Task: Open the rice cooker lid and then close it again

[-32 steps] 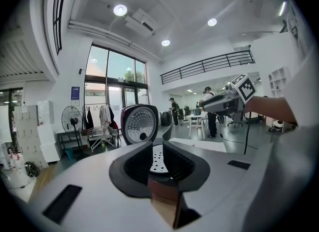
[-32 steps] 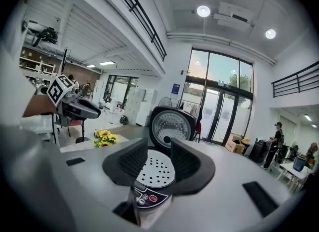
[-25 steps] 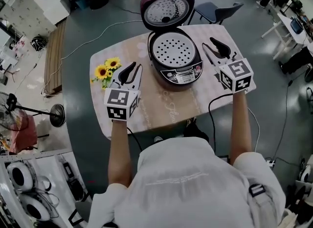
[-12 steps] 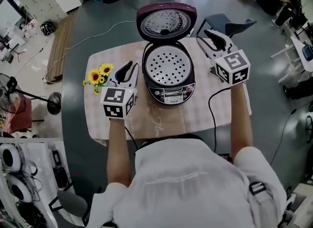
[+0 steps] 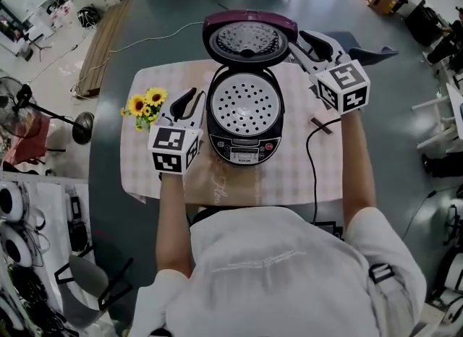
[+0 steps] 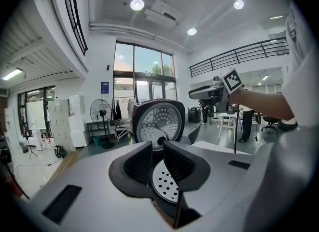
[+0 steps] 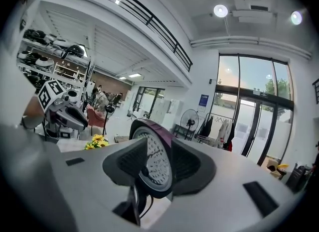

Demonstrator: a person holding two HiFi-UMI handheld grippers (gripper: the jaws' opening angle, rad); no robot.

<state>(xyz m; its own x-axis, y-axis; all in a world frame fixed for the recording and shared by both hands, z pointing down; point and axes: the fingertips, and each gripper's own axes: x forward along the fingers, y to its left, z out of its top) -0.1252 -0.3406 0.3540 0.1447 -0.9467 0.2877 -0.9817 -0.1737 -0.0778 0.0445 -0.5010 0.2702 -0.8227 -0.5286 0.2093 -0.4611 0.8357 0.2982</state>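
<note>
The dark purple rice cooker (image 5: 244, 115) stands on the table with its perforated inner tray showing. Its lid (image 5: 249, 39) is up, near upright. My right gripper (image 5: 295, 41) is raised at the lid's right edge. In the right gripper view its jaws (image 7: 159, 144) stand apart, and the lid's rim (image 7: 152, 126) shows edge-on through the gap without being pressed. My left gripper (image 5: 195, 100) hovers just left of the cooker body, jaws slightly apart. Nothing lies between them (image 6: 158, 149); the lid (image 6: 155, 121) and tray (image 6: 164, 181) show beyond.
Sunflowers (image 5: 145, 103) lie on the checked table (image 5: 289, 176) left of my left gripper. A black cable (image 5: 311, 155) runs off the table's right front, near a small dark object (image 5: 322, 124). A chair (image 5: 369, 52) stands beyond the table's right corner.
Both grippers have moved in towards the cooker. The right one went furthest, up and left to the lid's right edge. The lid has stayed open.
</note>
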